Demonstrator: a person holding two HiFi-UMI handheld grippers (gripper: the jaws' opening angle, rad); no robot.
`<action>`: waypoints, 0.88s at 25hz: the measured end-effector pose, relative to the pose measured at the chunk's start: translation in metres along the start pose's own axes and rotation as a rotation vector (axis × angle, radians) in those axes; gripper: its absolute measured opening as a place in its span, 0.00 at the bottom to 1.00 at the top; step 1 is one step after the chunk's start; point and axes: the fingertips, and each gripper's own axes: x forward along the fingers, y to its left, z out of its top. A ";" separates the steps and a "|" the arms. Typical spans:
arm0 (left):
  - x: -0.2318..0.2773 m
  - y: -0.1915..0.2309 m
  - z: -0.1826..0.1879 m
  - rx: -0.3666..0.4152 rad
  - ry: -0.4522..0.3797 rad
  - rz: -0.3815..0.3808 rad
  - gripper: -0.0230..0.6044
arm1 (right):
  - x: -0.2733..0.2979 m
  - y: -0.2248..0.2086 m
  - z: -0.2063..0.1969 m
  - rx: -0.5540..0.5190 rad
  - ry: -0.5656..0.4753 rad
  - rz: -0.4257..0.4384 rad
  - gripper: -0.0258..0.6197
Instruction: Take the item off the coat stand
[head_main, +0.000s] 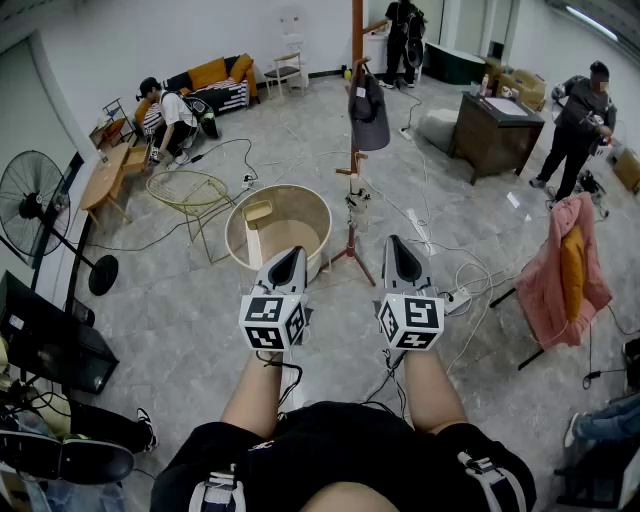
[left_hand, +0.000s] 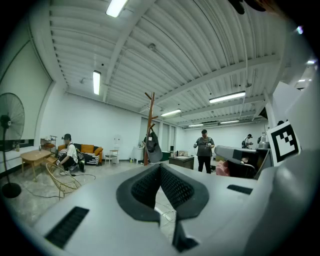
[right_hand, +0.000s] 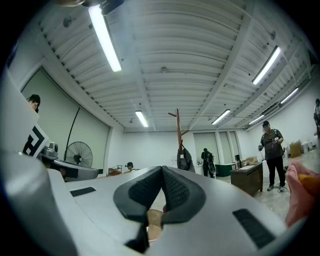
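A wooden coat stand (head_main: 356, 60) rises from the floor straight ahead, well beyond both grippers. A dark grey item like a cap (head_main: 368, 115) hangs from one of its pegs. My left gripper (head_main: 292, 254) and right gripper (head_main: 397, 245) are held side by side near my body and point toward the stand. Both are shut with nothing between the pads. In the left gripper view the stand (left_hand: 150, 120) and the hanging item (left_hand: 153, 149) show far off above the closed left gripper (left_hand: 160, 168). In the right gripper view the stand (right_hand: 178, 131) and item (right_hand: 185, 160) are just as distant beyond the right gripper (right_hand: 162, 171).
A round wooden tub (head_main: 250, 245) sits left of the stand's base, with a wire chair (head_main: 188, 190) behind it. Cables trail over the floor (head_main: 450, 290). A pink jacket (head_main: 560, 270) hangs on a rack at the right, beyond a dark desk (head_main: 495, 130). A fan (head_main: 35, 200) stands at the left. Several people are about.
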 end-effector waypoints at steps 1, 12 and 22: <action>-0.001 -0.001 -0.001 -0.001 -0.001 0.002 0.06 | -0.002 -0.001 -0.001 0.003 0.000 -0.001 0.06; 0.006 -0.034 -0.008 -0.009 0.013 0.005 0.06 | -0.019 -0.024 -0.006 0.043 0.006 0.045 0.06; 0.020 -0.069 -0.001 -0.009 -0.017 0.006 0.06 | -0.025 -0.050 -0.002 0.037 0.011 0.075 0.06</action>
